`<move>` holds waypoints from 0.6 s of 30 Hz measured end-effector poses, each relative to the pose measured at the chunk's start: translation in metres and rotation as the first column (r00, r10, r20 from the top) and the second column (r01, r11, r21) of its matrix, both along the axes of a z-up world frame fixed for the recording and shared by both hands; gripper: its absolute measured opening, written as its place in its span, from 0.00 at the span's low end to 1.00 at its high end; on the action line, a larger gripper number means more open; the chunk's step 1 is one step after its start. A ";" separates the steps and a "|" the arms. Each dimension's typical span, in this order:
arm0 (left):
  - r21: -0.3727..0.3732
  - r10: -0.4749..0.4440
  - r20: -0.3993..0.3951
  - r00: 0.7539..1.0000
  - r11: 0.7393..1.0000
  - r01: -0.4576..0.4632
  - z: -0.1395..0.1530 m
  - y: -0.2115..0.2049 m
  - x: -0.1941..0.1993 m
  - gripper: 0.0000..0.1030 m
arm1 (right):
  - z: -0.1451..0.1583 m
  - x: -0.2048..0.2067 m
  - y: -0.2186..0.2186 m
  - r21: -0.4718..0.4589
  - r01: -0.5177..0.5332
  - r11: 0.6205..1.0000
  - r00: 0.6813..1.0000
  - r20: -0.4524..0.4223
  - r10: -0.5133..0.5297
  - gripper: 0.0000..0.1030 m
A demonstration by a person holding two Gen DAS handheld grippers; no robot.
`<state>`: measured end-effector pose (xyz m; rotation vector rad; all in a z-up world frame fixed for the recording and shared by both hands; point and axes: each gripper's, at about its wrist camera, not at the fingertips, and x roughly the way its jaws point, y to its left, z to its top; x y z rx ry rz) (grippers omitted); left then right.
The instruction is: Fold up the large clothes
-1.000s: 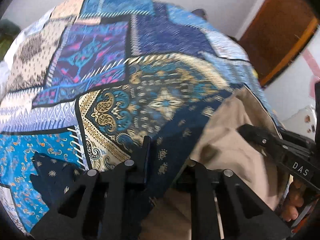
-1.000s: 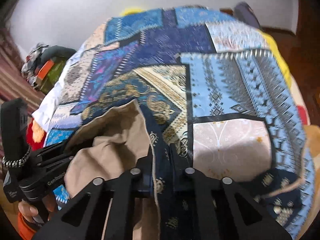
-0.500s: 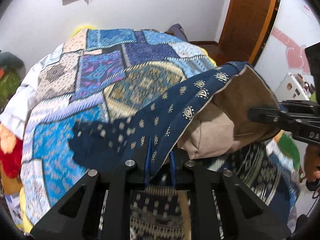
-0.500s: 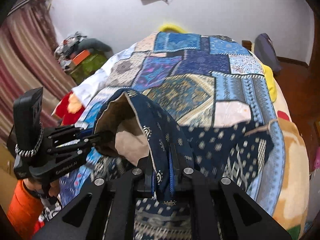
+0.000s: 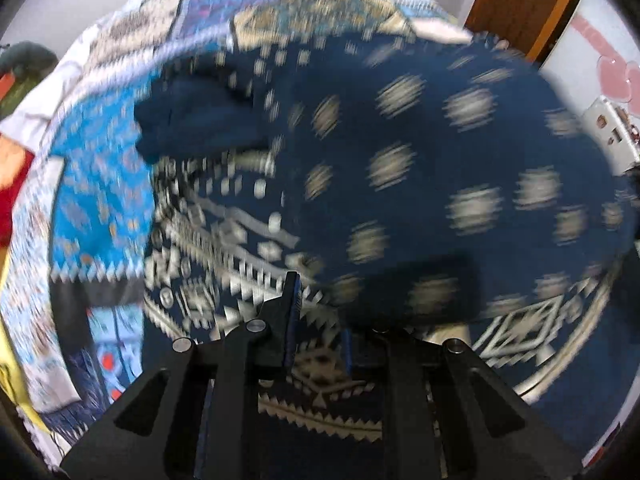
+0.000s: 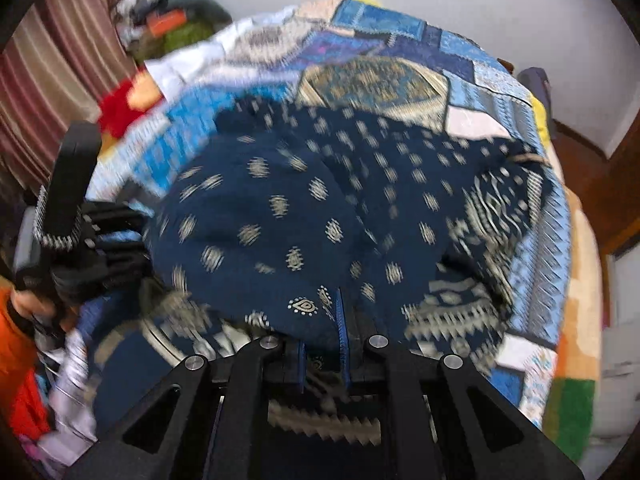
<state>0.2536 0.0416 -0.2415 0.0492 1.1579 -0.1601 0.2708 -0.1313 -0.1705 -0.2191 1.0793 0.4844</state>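
Note:
A large navy garment with beige motifs lies on the patchwork quilt, its upper layer folded over toward the near side and ballooning above the banded hem. My left gripper is shut on the folded edge, and the cloth drapes over its right finger. In the right wrist view the same garment bulges just ahead of my right gripper, which is shut on its near edge. The left gripper shows at the left there, in a hand with an orange sleeve. Both views are motion-blurred.
The quilt covers a bed that fills both views. A brown door stands at the far right. A striped curtain, a heap of belongings and a red and orange soft item sit along the left.
Both grippers have drawn the held edge toward the near side. The beige inner side that showed before is now covered, and the navy outer face lies over the hem.

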 end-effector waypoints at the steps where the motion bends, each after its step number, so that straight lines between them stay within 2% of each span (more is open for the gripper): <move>1: -0.005 0.010 0.009 1.000 1.000 -0.010 -0.002 0.002 -0.004 0.16 | -0.003 -0.006 -0.002 -0.027 -0.003 1.000 1.000 0.007 0.003 0.09; 5: -0.043 0.057 -0.002 0.998 0.997 -0.057 -0.002 0.015 -0.012 0.16 | -0.005 -0.018 -0.022 -0.044 0.012 0.999 1.000 0.026 -0.011 0.09; 8: -0.013 0.084 -0.004 0.996 0.996 -0.085 0.002 0.027 -0.018 0.16 | 0.002 -0.021 -0.039 0.008 0.044 0.999 0.999 0.009 -0.044 0.09; 12: -0.001 0.101 0.026 0.995 0.995 -0.101 0.022 0.038 -0.018 0.17 | 0.012 -0.026 -0.054 0.054 0.066 0.996 0.998 -0.008 -0.066 0.09; 14: -0.010 0.105 0.059 0.993 0.994 -0.105 0.039 0.041 -0.016 0.17 | 0.017 -0.031 -0.056 0.041 0.058 0.997 0.998 -0.007 -0.058 0.09; 18: -0.035 0.088 0.133 0.987 0.996 -0.084 0.072 0.034 -0.006 0.33 | 0.028 -0.040 -0.061 0.022 0.033 0.999 0.999 0.021 -0.033 0.09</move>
